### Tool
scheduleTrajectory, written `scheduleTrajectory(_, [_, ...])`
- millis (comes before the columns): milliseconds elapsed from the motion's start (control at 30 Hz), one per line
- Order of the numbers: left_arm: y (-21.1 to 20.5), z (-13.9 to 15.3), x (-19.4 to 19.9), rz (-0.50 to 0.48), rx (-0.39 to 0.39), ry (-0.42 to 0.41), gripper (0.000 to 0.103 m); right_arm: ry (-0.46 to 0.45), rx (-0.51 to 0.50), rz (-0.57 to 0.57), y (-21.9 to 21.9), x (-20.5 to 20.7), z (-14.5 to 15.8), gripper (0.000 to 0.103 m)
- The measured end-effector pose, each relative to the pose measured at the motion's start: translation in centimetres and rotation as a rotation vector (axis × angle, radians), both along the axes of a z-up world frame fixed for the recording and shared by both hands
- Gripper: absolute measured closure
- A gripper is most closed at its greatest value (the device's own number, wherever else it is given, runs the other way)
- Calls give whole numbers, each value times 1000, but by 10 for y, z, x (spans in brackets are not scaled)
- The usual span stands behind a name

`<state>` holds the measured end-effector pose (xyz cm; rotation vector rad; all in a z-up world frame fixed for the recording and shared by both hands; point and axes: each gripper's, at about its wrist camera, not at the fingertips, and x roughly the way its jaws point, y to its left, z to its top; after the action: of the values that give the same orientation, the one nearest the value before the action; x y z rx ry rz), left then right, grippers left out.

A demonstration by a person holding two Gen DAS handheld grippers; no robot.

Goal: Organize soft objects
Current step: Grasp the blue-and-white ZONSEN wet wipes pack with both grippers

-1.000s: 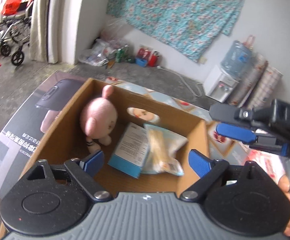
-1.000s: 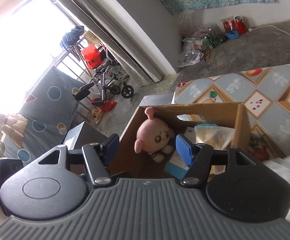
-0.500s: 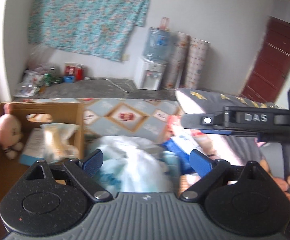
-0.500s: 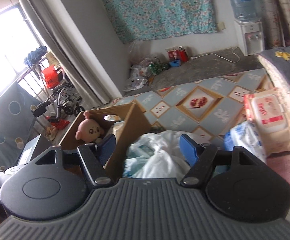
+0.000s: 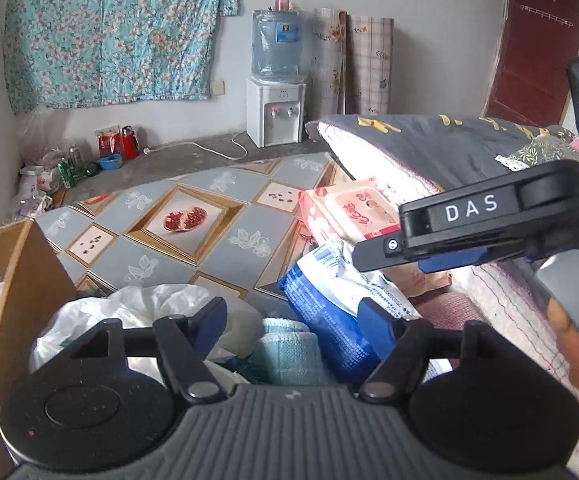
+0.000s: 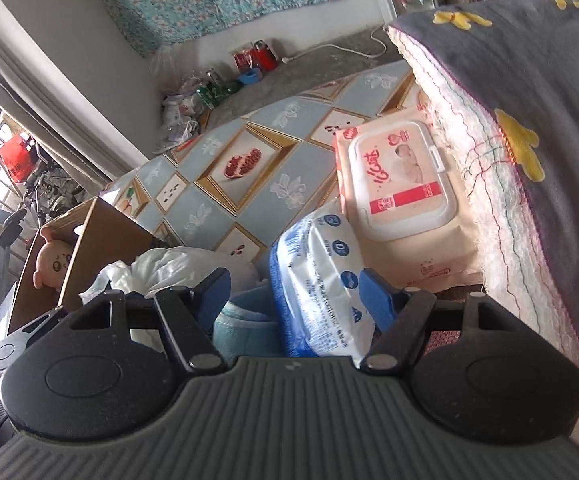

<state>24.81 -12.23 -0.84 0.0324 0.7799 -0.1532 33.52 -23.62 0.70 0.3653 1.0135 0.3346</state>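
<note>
Left gripper (image 5: pixel 289 322) closing, nothing pressed between its pads yet; rolled pale-blue knit cloth (image 5: pixel 289 350) sits below the gap, beside the blue-and-white soft plastic pack (image 5: pixel 329 304). Right gripper (image 6: pixel 295 292) part-open, empty, straddling that pack (image 6: pixel 321 280). Brown cardboard box (image 6: pixel 89 248) with pink plush toy (image 6: pixel 51 266) stands left. Risk: both grippers crowd one heap; fingers may collide or snag the white crumpled plastic bag (image 5: pixel 129 306).

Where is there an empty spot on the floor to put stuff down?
The patterned mat lies bare between the cardboard box and the wet wipes pack. Nearer the grippers it is crowded: white plastic bag, blue towel and blue tissue pack huddle together.
</note>
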Motion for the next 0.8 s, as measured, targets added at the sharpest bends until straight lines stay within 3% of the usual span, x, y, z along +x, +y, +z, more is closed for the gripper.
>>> scheduleTrajectory(100, [-4,-18,20,-16,-18,53,46,52,20,0,-3,21,-26,32])
scheduleTrajectory(167, [-6,-29,31,-18,-24,88,60,79,19,-5,-2,31,-42,32])
scheduleTrajectory(267, [-9,-44,41,-20,-27,131,67,94,29,-3,0,41,-56,32])
scheduleTrajectory(633, [-5,-55,46,-5,-37,162,72,52,-79,28,26,32,-47,69])
scheduleTrajectory(800, [3,-39,35,-6,-74,141,68,-25,-148,29,35,17,-24,73])
